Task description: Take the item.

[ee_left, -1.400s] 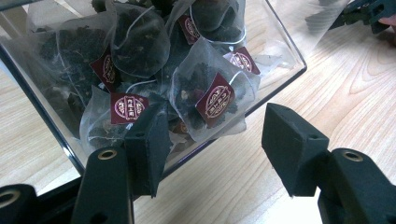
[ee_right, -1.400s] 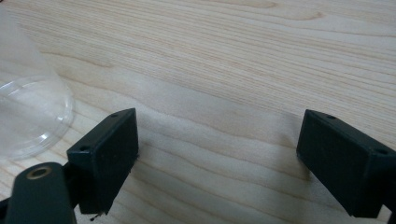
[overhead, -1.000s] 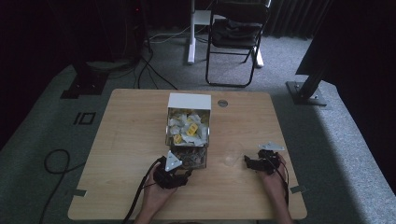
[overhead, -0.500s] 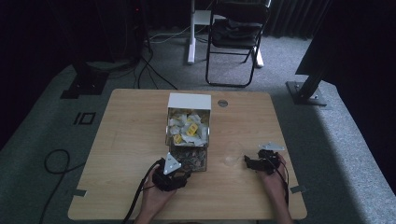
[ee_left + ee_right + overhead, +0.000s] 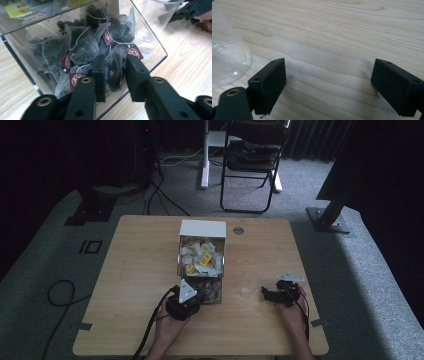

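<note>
Sitting at the middle of the high view is a clear box on the wooden table, its far half packed with pale and yellow packets and its near compartment full of dark mesh tea bags with maroon tags. Just below the box in that view, the left gripper is held by a hand coming up from the bottom edge. In the left gripper view its jaws are poked into the near compartment with a narrow gap between them, dark tea bags around the pads; I can't tell whether they pinch one. At centre right of the high view, a clear plastic cup lies just beside the right gripper. That gripper's jaws are spread wide over bare wood, the cup at their left, untouched.
</note>
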The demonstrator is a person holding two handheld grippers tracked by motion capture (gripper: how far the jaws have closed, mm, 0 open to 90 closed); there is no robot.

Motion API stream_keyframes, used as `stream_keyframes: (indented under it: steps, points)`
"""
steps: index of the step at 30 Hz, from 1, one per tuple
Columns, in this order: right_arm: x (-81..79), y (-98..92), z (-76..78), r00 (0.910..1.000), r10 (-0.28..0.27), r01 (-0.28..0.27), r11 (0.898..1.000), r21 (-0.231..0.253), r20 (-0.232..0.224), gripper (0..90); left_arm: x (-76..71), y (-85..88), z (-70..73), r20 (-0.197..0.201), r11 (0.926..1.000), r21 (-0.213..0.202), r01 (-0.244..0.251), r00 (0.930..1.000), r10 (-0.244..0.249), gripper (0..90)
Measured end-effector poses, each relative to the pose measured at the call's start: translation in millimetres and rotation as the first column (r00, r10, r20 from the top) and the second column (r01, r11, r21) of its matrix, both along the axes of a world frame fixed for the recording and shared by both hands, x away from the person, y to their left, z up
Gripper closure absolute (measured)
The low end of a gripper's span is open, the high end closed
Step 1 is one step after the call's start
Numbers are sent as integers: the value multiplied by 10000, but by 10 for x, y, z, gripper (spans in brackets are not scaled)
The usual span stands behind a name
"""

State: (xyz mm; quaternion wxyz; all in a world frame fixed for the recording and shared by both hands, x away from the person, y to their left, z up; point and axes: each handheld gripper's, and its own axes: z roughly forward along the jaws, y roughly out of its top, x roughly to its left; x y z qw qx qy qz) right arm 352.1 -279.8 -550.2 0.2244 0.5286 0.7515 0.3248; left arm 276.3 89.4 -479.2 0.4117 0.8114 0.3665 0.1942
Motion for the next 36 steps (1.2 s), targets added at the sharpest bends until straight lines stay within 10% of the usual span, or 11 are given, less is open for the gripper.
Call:
stream_keyframes:
  steps: [13,36]
  points:
    - [0,0,0,10000,-1,1,10000,2,-1,124,-2,-20,22,233,9998,203,-77,9997,73,684]
    - [0,0,0,10000,4,-4,10000,-2,6,124,-7,15,117,444,9996,104,-265,9987,260,900]
